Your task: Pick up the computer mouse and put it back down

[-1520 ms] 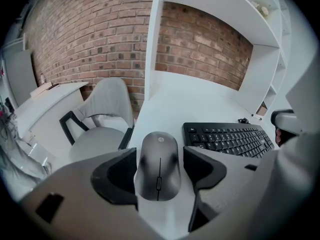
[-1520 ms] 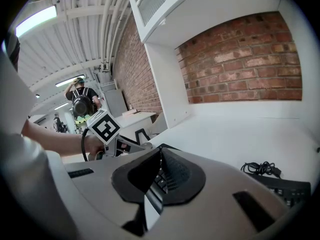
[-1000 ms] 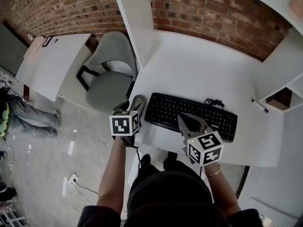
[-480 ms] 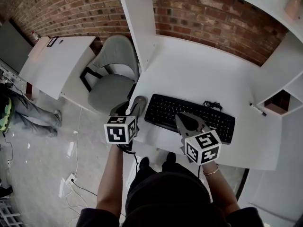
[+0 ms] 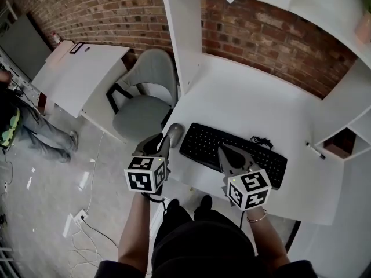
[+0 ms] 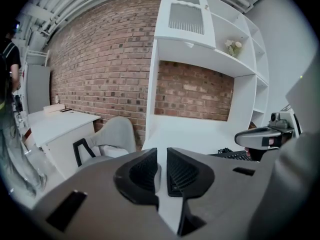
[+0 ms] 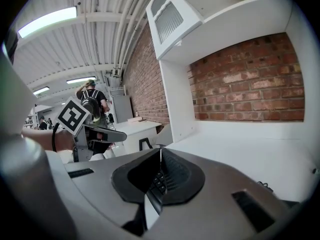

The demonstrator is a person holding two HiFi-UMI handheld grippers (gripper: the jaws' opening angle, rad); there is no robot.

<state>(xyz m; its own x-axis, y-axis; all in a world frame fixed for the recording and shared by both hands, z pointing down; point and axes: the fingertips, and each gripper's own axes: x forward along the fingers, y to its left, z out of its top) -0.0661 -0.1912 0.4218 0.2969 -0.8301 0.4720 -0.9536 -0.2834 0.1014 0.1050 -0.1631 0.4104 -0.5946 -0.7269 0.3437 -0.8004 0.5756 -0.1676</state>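
Chair: grey office chair stands on the floor, left of your tabletop.
Left tool: your left tool hangs over the tabletop's left edge, just beside the keyboard's left end. Its jaws have just been closing and stand narrow, a slim gap with nothing in it.
Keyboard: black keyboard lies flat near the front edge, its cable bunched behind it.
Right tool: your right tool is above the keyboard's middle, tips together, holding nothing.
Pen: pen lies on the tabletop at the far right.
Computer mouse: you cannot make it out in any view.
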